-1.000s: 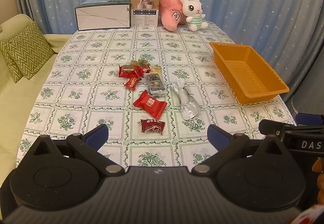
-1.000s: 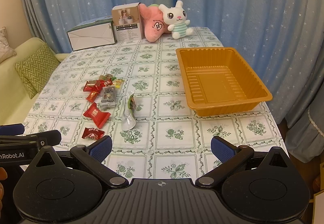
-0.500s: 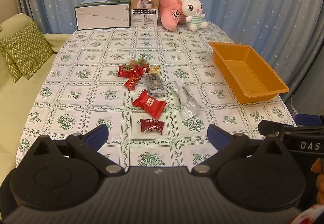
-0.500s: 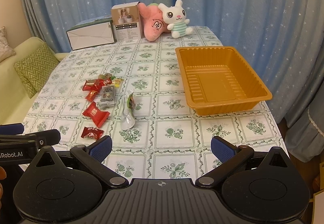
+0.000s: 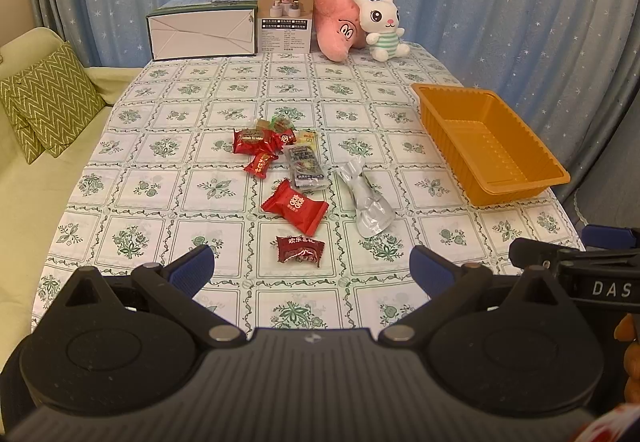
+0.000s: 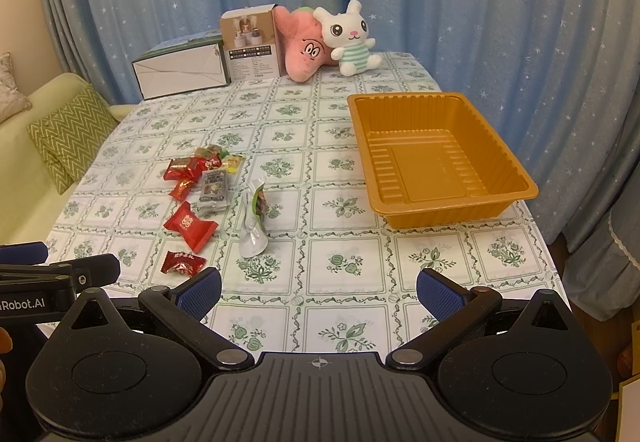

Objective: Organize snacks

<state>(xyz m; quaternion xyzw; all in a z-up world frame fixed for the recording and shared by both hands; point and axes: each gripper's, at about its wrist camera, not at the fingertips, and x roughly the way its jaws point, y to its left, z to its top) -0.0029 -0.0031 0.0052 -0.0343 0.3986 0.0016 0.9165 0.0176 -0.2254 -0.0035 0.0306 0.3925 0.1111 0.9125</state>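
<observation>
Both claws, the left gripper (image 5: 312,268) and right gripper (image 6: 318,288), hang released; red wrapped candies (image 5: 295,205) ahead of the left, empty orange plastic tray (image 6: 436,158) ahead of the right.

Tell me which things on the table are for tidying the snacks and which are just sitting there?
For the job:
red snack packet
dark red candy
silver pouch
grey packet
pile of small red candies
orange tray

Just sitting there:
white bunny toy
pink plush toy
two boxes
green cushions
</observation>
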